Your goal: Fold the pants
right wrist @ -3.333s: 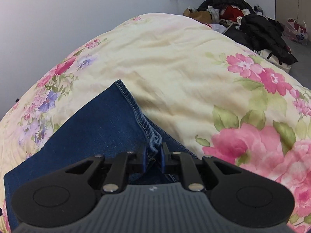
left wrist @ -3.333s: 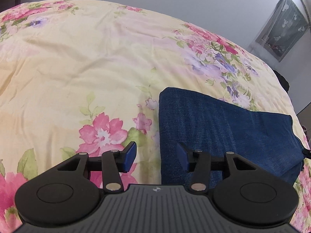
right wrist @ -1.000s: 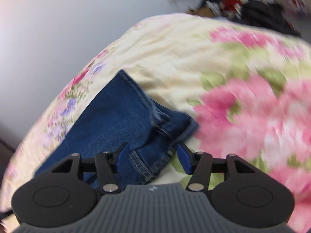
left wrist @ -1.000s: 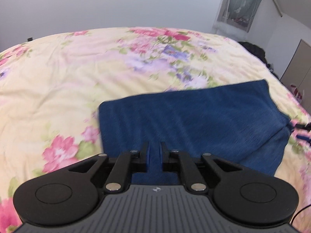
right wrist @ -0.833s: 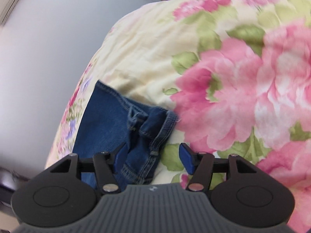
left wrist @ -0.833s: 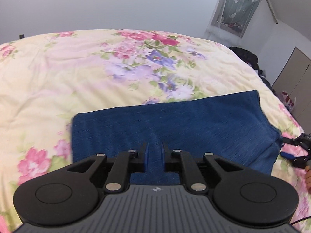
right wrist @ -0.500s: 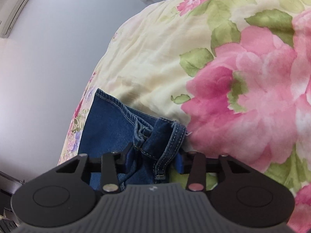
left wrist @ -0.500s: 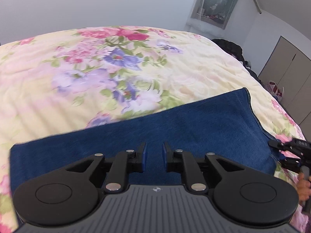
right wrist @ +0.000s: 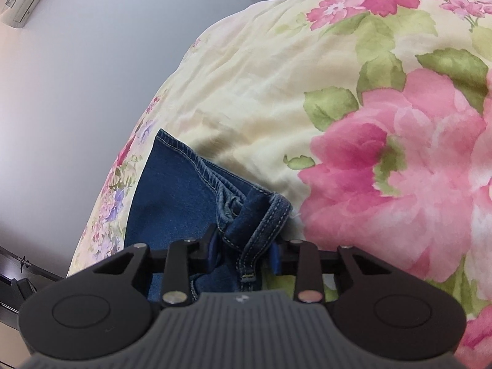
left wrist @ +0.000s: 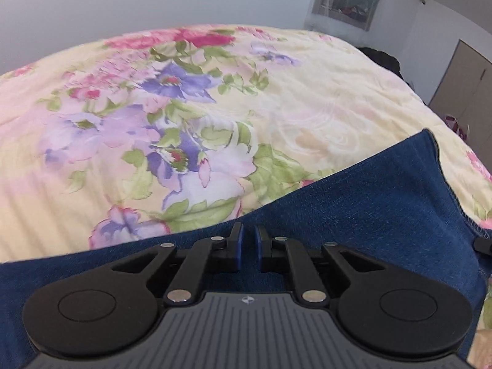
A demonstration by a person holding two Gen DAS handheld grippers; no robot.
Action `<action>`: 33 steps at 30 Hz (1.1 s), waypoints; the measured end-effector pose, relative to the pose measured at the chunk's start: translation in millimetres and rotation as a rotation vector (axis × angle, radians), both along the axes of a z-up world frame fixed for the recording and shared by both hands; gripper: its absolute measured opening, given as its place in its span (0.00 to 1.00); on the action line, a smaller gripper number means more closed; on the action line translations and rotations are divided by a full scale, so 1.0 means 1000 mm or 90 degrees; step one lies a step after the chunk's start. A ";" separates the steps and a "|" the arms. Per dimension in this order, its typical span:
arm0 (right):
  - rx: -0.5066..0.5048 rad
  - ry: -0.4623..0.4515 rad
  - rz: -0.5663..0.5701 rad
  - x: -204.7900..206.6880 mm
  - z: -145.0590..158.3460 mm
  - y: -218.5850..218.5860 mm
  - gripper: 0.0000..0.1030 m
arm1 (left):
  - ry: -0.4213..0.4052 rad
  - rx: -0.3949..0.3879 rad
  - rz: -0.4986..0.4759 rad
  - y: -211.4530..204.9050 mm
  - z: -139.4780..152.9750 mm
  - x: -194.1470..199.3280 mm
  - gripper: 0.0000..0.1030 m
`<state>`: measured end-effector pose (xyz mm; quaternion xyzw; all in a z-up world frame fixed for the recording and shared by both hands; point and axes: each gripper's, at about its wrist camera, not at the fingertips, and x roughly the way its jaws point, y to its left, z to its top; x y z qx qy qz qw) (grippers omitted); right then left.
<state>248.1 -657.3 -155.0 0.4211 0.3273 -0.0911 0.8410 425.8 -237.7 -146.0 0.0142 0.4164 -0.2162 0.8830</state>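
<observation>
Lying flat on floral bed quilt [left wrist: 307, 98]: one pair of blue jeans [left wrist: 384, 203], already folded to a broad panel. Denim soft but heavy, floppy, won't slip; thick stitched hems and seams best hold. Left gripper [left wrist: 247, 247] fingers nearly pressed together over denim edge, grip on cloth cannot tell. Right gripper [right wrist: 244, 253] fingers pinching bunched hem. Two grippers, one garment.

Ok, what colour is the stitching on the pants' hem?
Pale, whitish thread on dark blue denim pants; right wrist view shows it best.
</observation>
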 end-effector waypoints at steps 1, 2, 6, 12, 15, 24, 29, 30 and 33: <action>-0.002 -0.007 -0.001 -0.002 0.004 0.001 0.24 | -0.003 -0.006 -0.002 0.002 0.006 -0.009 0.13; -0.001 -0.016 -0.003 -0.004 0.008 0.002 0.22 | -0.003 -0.011 -0.014 0.005 0.011 -0.020 0.13; -0.025 -0.043 -0.002 -0.007 0.031 0.010 0.19 | -0.004 -0.026 -0.065 0.009 0.025 -0.071 0.13; -0.055 -0.060 0.004 -0.006 0.058 0.022 0.19 | 0.037 -0.054 -0.086 0.011 0.010 -0.117 0.10; -0.063 -0.058 0.011 -0.007 0.066 0.029 0.19 | 0.057 -0.052 -0.084 0.006 -0.005 -0.122 0.09; -0.128 -0.093 0.043 -0.011 0.109 0.062 0.19 | 0.046 -0.096 -0.081 0.049 0.027 -0.135 0.11; -0.206 -0.148 0.096 -0.016 0.151 0.112 0.18 | -0.011 -0.088 -0.025 0.123 0.062 -0.151 0.11; -0.215 -0.159 0.107 -0.017 0.159 0.123 0.18 | -0.025 -0.088 -0.005 0.142 0.068 -0.156 0.11; -0.240 -0.180 0.140 -0.015 0.179 0.159 0.18 | -0.041 -0.087 0.048 0.190 0.083 -0.161 0.11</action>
